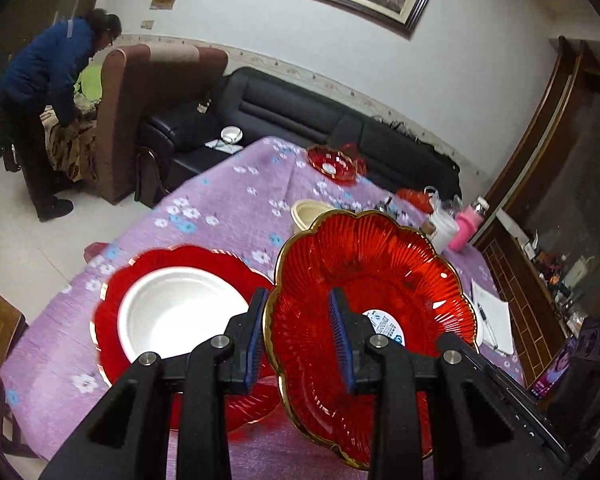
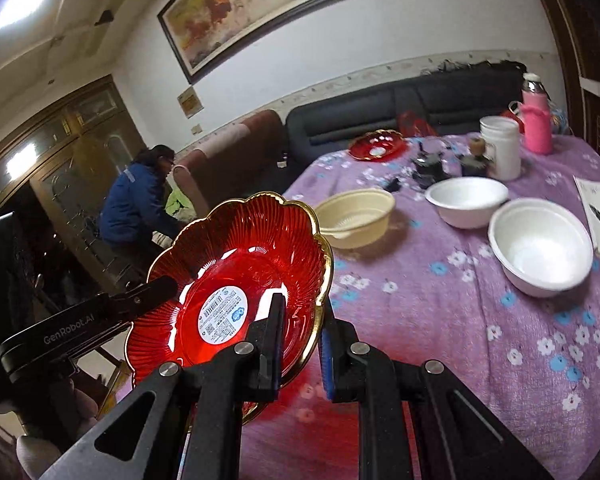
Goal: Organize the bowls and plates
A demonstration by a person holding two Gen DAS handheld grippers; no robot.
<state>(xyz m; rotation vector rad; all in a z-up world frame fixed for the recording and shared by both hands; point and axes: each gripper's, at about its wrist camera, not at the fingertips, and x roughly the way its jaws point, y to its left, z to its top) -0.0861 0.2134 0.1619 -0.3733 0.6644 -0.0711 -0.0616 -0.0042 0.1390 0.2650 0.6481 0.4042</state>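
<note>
The red dish, fluted with a gold scalloped rim, is held tilted above the surface, one of my hand-held grippers on each side of it. My left hand-held gripper has the rim between its blue pads, one pad outside the wall and one inside, clamped on it. My right hand-held gripper pinches the opposite edge of the same dish, its jaws nearly together with only the thin wall between them. The near part of the dish is cut off behind the black finger frames in both views, so I cannot see its underside. A round label sits in its centre; the print is too small to read.

Below and to the left in the left view, a white bowl rests in a second red dish on the purple flowered cloth; its near edge is hidden by my gripper. Further back stands a cream bowl, partly hidden by the held dish, and a small red dish near the far edge. The right view shows two more white bowls near each other, one blurred. A pink bottle and a white jar stand at the far side, beside dark items I cannot make out. A person bends by an armchair in the background.
</note>
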